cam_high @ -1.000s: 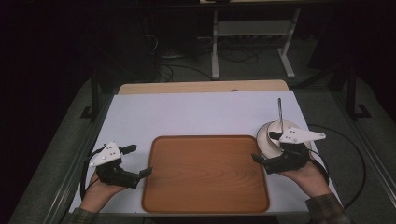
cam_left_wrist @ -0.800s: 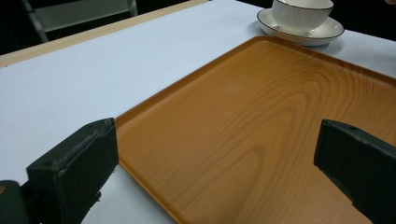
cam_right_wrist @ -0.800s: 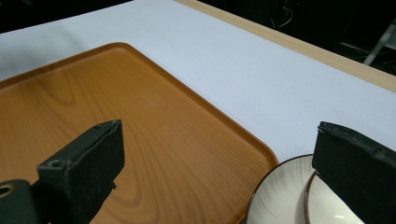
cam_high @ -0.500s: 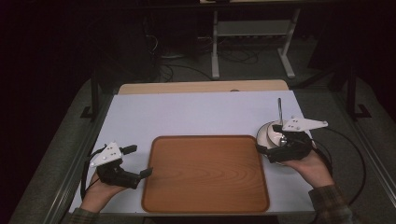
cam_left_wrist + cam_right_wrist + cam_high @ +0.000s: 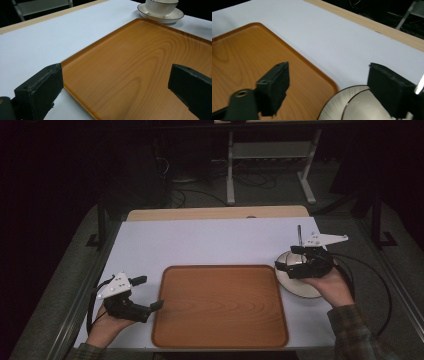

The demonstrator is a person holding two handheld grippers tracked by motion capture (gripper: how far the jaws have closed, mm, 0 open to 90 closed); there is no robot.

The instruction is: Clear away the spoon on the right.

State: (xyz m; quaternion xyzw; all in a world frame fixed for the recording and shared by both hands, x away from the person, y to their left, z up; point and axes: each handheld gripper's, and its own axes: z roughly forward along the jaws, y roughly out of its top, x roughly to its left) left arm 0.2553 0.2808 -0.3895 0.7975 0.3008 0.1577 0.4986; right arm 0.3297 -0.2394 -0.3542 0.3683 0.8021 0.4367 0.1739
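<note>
My right gripper (image 5: pixel 286 266), jaws apart and just closing a little on nothing, hovers over the cup (image 5: pixel 161 5) and saucer (image 5: pixel 300 287) beside the tray (image 5: pixel 220 307); my left gripper (image 5: pixel 150 292) gapes.

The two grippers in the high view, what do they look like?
Both the left gripper and right gripper have black bodies and black padded jaws, a pale grey three-cornered plate on top and a trailing black cable. The person's sleeves look plaid.
</note>
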